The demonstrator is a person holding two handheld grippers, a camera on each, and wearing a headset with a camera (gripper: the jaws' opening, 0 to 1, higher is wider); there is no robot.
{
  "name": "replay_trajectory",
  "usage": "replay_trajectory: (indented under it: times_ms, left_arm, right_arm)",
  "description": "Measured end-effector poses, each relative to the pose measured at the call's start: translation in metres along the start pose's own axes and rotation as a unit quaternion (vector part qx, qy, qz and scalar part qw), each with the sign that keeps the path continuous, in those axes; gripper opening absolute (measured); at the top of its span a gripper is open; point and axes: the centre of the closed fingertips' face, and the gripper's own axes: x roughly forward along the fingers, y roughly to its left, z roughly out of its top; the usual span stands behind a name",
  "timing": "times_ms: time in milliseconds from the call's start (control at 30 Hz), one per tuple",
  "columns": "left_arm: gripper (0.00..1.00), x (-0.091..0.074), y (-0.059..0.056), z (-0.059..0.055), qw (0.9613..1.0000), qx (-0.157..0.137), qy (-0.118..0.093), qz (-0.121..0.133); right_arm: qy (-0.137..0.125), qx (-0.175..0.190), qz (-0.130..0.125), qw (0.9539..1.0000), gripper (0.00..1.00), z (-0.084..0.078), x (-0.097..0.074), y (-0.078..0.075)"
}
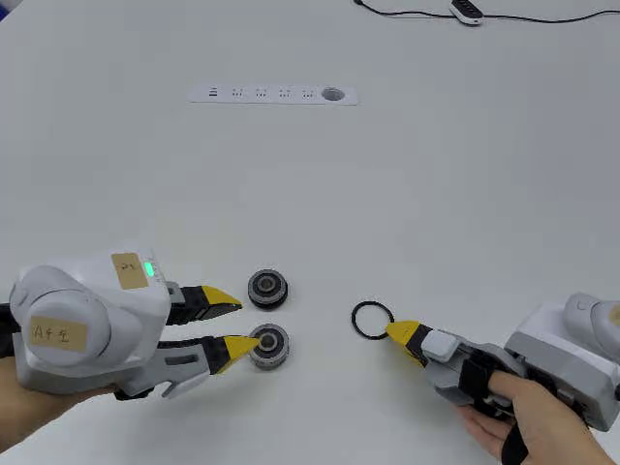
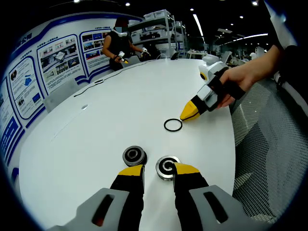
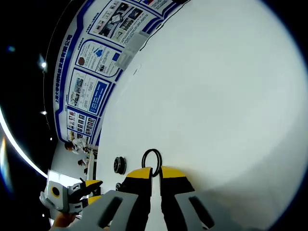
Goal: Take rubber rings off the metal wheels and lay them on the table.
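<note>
Left gripper (image 1: 244,323) is released, its near jaw against the near wheel (image 1: 269,347). Right gripper (image 1: 395,331) is clenched empty, touching the rubber ring (image 1: 371,320) lying on the surface (image 1: 407,194).

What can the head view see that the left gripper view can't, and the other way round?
Head view, not the left gripper view: the white body of the left gripper, with a paper label and a green light.
Left gripper view, not the head view: posters, a person far off, shelves and ceiling lights.
Both: the table, the far wheel, the near wheel, the ring lying loose, the right gripper, and the left gripper's yellow jaws.
</note>
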Motion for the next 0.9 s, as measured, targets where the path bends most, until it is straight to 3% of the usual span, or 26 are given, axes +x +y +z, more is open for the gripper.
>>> replay_trajectory:
  times_ms: [100,267,367,533,667,767,867,900]
  left_arm:
    - [0.24,0.000,0.000,-0.001,1.0000,-0.001,0.000,0.001]
    - [0.24,0.000,0.001,-0.001,1.0000,-0.002,0.000,-0.001]
    - [0.25,0.001,0.003,0.001,1.0000,-0.002,-0.002,-0.001]
    - [0.24,0.004,0.012,0.004,1.0000,-0.002,-0.003,0.002]
    - [0.24,0.008,0.020,0.006,1.0000,0.001,-0.001,0.003]
    - [0.24,0.011,0.025,0.007,1.0000,0.003,0.000,0.005]
    - [0.24,0.016,0.031,0.007,1.0000,0.001,0.001,0.005]
    - [0.23,0.019,0.034,0.007,1.0000,-0.002,0.001,0.003]
  right_arm:
    - [-0.008,-0.015,-0.011,0.9998,0.07,0.004,-0.003,-0.001]
    - [-0.025,-0.038,-0.004,0.9990,0.08,0.013,-0.004,0.006]
    - [-0.048,-0.091,0.008,0.9947,0.11,0.023,-0.004,0.015]
    - [-0.042,-0.121,0.037,0.9911,0.15,0.022,0.000,0.031]
    - [-0.035,-0.167,0.059,0.9836,0.18,0.018,0.005,0.042]
    - [-0.027,-0.170,0.071,0.9825,0.19,0.016,0.008,0.047]
    - [-0.023,-0.188,0.083,0.9785,0.19,0.014,0.010,0.052]
    - [-0.020,-0.203,0.087,0.9751,0.19,0.013,0.012,0.053]
